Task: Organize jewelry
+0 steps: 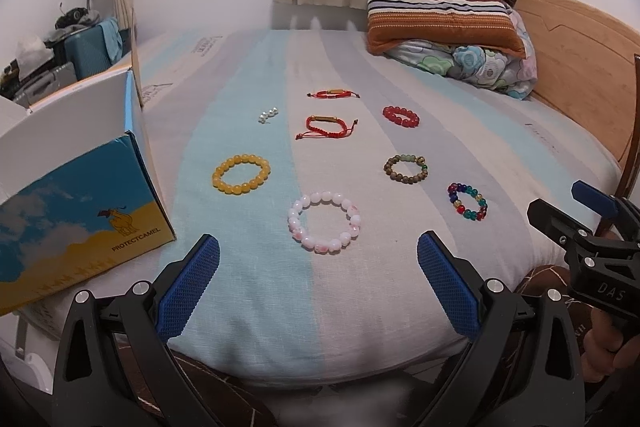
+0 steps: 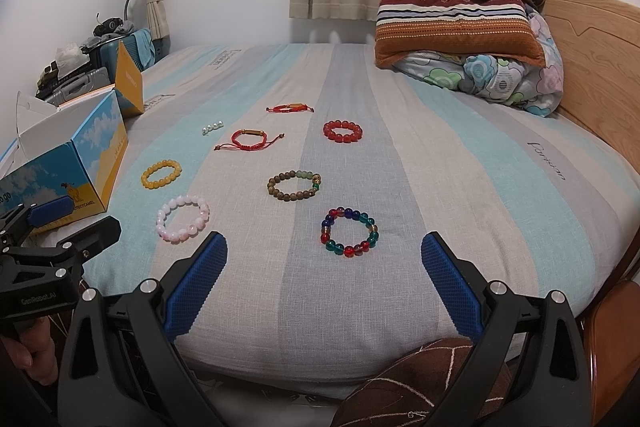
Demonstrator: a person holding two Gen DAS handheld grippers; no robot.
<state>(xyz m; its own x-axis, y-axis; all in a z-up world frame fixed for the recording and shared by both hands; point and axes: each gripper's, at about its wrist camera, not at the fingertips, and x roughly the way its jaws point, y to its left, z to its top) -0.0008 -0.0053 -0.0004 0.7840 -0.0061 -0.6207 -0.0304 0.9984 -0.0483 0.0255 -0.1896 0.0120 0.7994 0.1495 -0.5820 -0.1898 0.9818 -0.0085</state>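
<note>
Left tongs (image 1: 318, 283): released, blue ribbed pads wide apart, nothing held, poised at the near edge of the striped bed (image 1: 256, 307). Right tongs (image 2: 324, 281): likewise spread and empty.

Nearest item, straight ahead of the left tongs: pink-and-white beaded bracelet (image 1: 324, 222), flat on the sheet. Nearest to the right tongs: multicoloured glass-bead bracelet (image 2: 349, 231). Beyond these: yellow beaded bracelet (image 1: 241, 173) and brown wooden-bead bracelet with green beads (image 1: 405, 169). Further back: red woven cord bracelet with a gold tube (image 1: 326, 126), red round-bead bracelet (image 1: 401, 117), short string of white pearls (image 1: 267, 115). Farthest: second red cord bracelet (image 1: 332, 93). All pieces well apart from one another.

Open blue-and-yellow cardboard box printed with a camel (image 1: 80, 211) at the left edge of the bed; probable destination, none inside that can be seen.

Judged step: first pick, not yet begun. Recommended: descend over one side of the ring, one pad inside and one outside, pinch the beads rather than the sheet, lift clear before moving boxward.
</note>
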